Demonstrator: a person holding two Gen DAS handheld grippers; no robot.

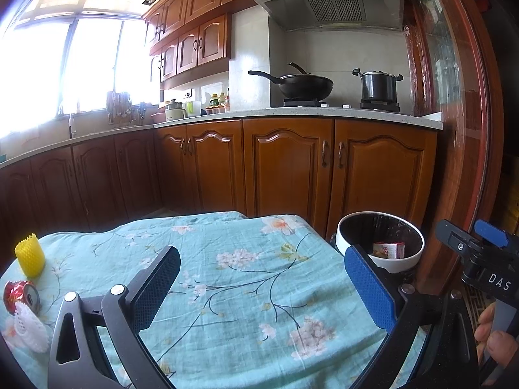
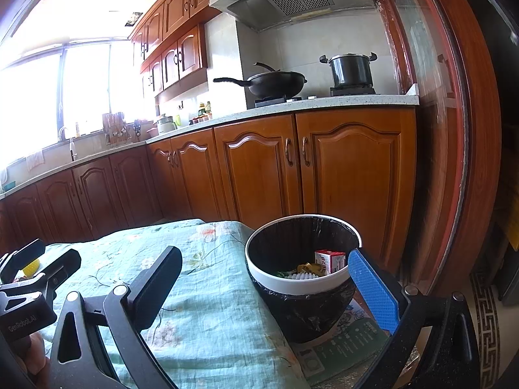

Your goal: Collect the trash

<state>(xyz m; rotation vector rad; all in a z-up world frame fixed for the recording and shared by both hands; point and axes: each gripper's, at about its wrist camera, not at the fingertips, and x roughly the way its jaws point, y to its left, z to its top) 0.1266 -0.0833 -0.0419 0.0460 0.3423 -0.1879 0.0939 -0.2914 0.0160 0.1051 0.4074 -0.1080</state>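
Observation:
On the flowered teal tablecloth [image 1: 233,291], at its left edge, lie a yellow foam net sleeve [image 1: 30,255], a crushed red can [image 1: 20,295] and a white foam net [image 1: 30,329]. My left gripper [image 1: 262,288] hangs open over the cloth's middle, holding nothing. A white-rimmed bin [image 2: 303,278] with a black liner stands right of the table and holds a red-and-white carton [image 2: 329,261] and other scraps. My right gripper [image 2: 262,287] is open and empty, its blue finger [image 2: 373,291] beside the bin's rim. The bin [image 1: 381,243] also shows in the left wrist view.
Wooden kitchen cabinets [image 1: 285,165] run behind the table, with a wok [image 1: 300,86] and a pot [image 1: 378,86] on the stove. A wooden door frame [image 1: 464,129] stands at the right. A printed sheet [image 2: 343,343] lies under the bin. A hand [image 1: 494,337] holds the right gripper.

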